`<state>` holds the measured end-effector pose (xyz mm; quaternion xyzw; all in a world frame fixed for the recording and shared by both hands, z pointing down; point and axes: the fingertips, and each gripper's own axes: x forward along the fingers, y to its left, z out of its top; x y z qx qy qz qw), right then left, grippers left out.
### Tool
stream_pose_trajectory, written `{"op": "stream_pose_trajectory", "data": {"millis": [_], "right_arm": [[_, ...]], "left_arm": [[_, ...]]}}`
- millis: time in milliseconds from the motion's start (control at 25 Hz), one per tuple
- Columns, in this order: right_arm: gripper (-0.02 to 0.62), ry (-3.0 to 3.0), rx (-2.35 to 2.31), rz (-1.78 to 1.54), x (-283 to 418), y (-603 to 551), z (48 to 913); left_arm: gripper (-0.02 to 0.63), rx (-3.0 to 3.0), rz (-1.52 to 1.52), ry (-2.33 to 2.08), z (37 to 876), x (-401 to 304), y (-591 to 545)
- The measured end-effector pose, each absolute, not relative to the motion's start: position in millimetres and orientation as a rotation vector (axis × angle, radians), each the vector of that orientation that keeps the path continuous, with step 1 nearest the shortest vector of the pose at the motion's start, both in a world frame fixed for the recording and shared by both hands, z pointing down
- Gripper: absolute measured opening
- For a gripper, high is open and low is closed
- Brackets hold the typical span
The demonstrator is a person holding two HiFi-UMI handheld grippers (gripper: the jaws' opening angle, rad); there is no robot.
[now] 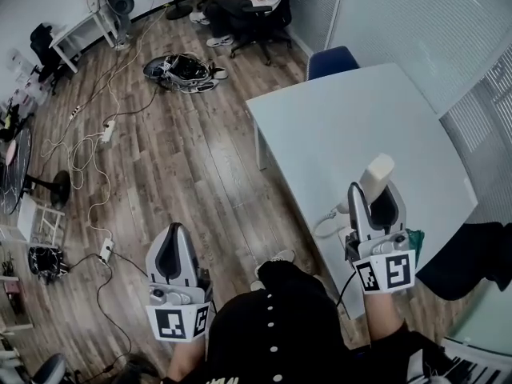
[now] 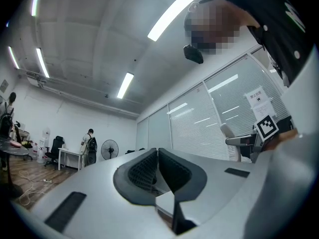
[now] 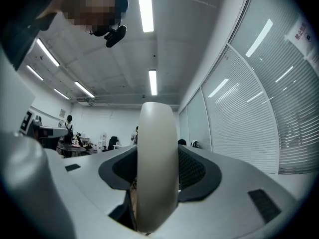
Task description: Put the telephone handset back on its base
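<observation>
While the right gripper (image 1: 374,192) sits over the near edge of the pale table (image 1: 344,126), its jaws pinch the cream telephone handset (image 1: 377,171). In the right gripper view both pads press the handset's flanks, and it stands upright between them and fills the gap. In the head view the handset's far end sticks out past the jaw tips, over the tabletop. A pale cord (image 1: 323,227) loops off the table edge just left of that gripper. I can't tell where its ends go.

The left gripper (image 1: 176,232) is well apart to the left, over the wood floor (image 1: 200,174) and off the table. Its jaws are pressed together, tip to tip, with nothing between them; the left gripper view shows the dark pads meeting. Both grippers point away from the person, roughly level. Marker cubes face the head camera on both grippers.

The rest of the tabletop that shows is bare. A small green object (image 1: 414,243) sits just right of the right gripper's body; I can't identify it.

Around the scene:
- A blue chair (image 1: 332,58) stands at the table's far side.
- A dark bag (image 1: 184,70) lies on the floor further left.
- Cables and a power strip (image 1: 106,131) trail along the left.
- A seated person (image 1: 244,2) is at a far desk.
</observation>
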<state>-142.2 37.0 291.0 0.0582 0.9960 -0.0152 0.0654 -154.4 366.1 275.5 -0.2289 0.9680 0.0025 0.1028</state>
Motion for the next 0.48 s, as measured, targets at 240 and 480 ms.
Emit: {"op": "stream_pose_trajectory", "data": {"millis": [240,480], "right_arm": [[0.232,3.009,0.046,-0.058,-171,-1,294],[0.232,3.020,-0.120,-0.090,-179,-44,300]], "left_arm": [[0.018,-0.809,0.004,2.819,273,-210,321],[0.018,-0.975,0.002,2.789,273,-253,270]]}}
